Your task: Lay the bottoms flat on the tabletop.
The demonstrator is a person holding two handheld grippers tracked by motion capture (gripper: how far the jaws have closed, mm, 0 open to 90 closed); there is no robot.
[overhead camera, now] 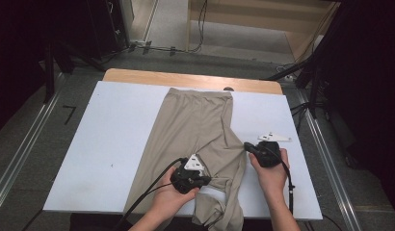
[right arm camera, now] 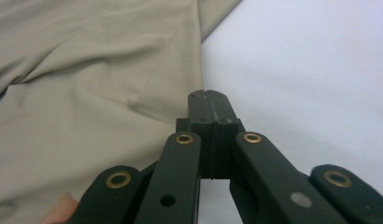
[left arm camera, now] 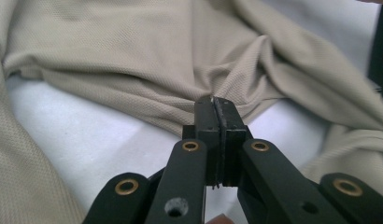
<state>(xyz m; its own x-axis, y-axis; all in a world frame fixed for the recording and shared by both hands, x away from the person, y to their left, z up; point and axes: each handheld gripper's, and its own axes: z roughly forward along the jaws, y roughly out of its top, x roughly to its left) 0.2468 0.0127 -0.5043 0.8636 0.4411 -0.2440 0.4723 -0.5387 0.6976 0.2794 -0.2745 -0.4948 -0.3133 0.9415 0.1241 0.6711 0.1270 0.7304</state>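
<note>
A beige garment [overhead camera: 195,125] lies lengthwise on the white table cover [overhead camera: 113,139], with its near end bunched and hanging over the front edge. My left gripper [overhead camera: 210,179] sits low on the garment, pointing right. In the left gripper view its jaws [left arm camera: 215,100] are pressed together on a gathered fold of the beige fabric [left arm camera: 133,60]. My right gripper [overhead camera: 246,146] is at the garment's right edge, pointing left. Its jaws [right arm camera: 206,93] are shut on that edge, and the cloth [right arm camera: 87,70] puckers toward the tips.
A wooden strip [overhead camera: 138,75] runs along the table's far side. White cover lies bare to the left of the garment and to the right of it [right arm camera: 311,70]. Dark stands and cables [overhead camera: 301,72] ring the table on the grey floor.
</note>
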